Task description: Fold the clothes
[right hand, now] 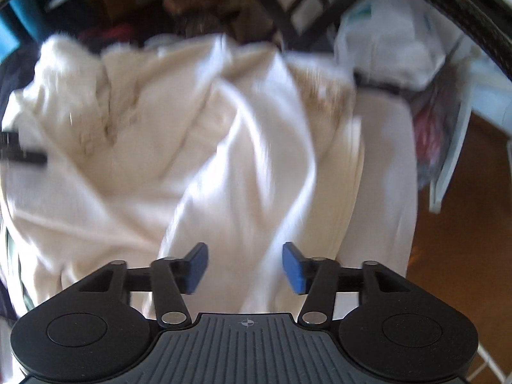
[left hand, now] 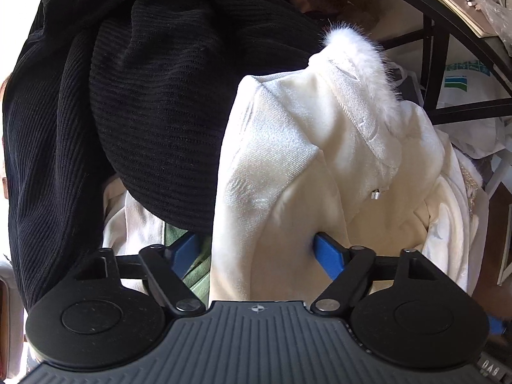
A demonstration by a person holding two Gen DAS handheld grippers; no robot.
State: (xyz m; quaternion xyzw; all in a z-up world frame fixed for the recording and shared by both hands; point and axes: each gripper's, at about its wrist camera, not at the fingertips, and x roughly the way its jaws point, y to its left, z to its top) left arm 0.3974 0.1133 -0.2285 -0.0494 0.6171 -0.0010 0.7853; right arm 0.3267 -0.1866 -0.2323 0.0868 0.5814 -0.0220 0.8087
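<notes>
The cream coat point(left hand: 288, 160) ran lengthwise straight ahead between the left hand-held gripper's point(left hand: 259, 256) pads, apparently grasped, while the right hand-held gripper point(right hand: 245, 267) hovered released above it.

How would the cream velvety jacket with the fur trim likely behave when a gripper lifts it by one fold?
The cream jacket would probably sag and drape, since it already lies in soft folds. Its plush nap suggests decent grip rather than slipping. It looks thick, so likely weighty, and the fur trim may flop.
</notes>
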